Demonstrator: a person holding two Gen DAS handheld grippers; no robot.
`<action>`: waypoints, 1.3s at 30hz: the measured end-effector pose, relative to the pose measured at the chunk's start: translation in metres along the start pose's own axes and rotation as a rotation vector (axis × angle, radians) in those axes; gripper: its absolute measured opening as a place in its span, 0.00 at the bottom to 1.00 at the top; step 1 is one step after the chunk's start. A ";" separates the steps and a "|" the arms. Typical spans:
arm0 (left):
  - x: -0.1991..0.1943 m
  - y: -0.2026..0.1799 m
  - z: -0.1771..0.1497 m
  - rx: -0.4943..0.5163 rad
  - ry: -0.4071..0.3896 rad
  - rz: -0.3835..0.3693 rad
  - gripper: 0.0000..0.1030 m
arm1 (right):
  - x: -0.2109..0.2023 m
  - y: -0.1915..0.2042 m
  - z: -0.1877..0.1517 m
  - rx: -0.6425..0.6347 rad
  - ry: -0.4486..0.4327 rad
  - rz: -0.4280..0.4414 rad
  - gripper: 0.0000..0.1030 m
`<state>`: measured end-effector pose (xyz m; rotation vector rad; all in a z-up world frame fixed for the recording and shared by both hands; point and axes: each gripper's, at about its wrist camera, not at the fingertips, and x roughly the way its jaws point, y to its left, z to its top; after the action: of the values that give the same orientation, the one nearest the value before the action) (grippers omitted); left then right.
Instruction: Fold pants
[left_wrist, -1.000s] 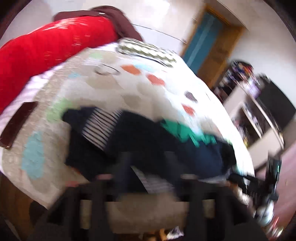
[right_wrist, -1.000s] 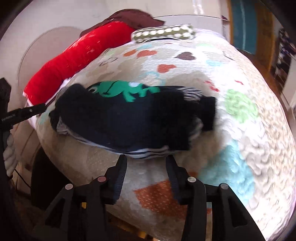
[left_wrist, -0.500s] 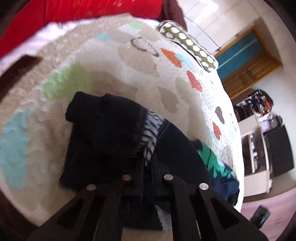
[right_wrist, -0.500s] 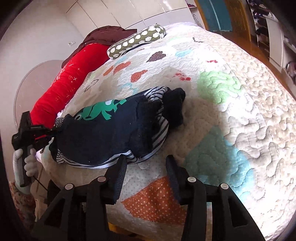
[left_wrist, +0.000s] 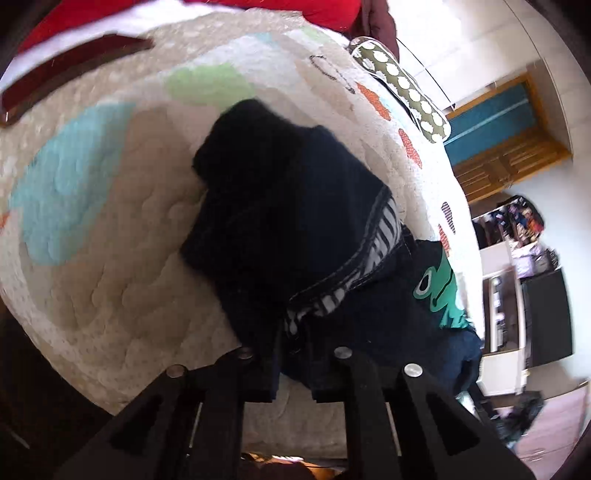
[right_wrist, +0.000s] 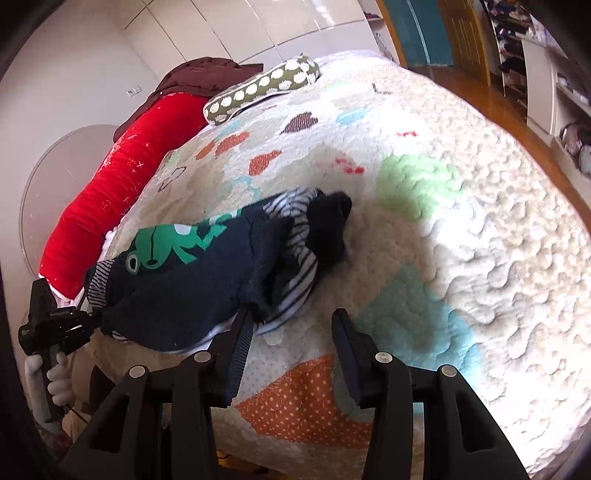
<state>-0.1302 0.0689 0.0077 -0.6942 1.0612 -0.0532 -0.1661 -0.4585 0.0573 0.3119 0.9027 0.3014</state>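
Note:
Dark navy pants (left_wrist: 295, 229) with a striped lining and a green frog patch (left_wrist: 439, 291) lie crumpled on the quilted bed (left_wrist: 92, 236). My left gripper (left_wrist: 293, 354) is shut on the near edge of the pants. In the right wrist view the pants (right_wrist: 207, 280) lie left of centre, and the left gripper (right_wrist: 88, 317) grips their left end. My right gripper (right_wrist: 291, 325) is open just over the quilt (right_wrist: 461, 229), its left finger (right_wrist: 242, 332) touching the pants' near edge.
A red bolster (right_wrist: 118, 188), a brown garment (right_wrist: 199, 74) and a green dotted cushion (right_wrist: 266, 88) lie at the bed's far side. A dark flat object (left_wrist: 70, 70) lies on the bed's upper left. Shelves and a door (left_wrist: 491, 114) stand to the right.
My left gripper has closed in on the pants' edge and shut on it. The right gripper has moved closer to the pants and stayed open. The pants have bunched up.

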 end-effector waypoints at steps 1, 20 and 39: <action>0.000 -0.004 -0.002 0.025 -0.010 0.019 0.12 | -0.002 -0.001 0.001 0.010 -0.018 -0.002 0.57; -0.061 0.009 -0.015 0.085 -0.155 0.029 0.20 | 0.007 0.073 0.038 -0.300 -0.100 -0.179 0.07; -0.058 -0.067 0.001 0.282 -0.205 -0.003 0.44 | -0.012 -0.002 0.055 0.100 -0.131 -0.150 0.33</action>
<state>-0.1397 0.0374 0.0902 -0.4356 0.8351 -0.1286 -0.1287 -0.4723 0.0971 0.3496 0.8084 0.0961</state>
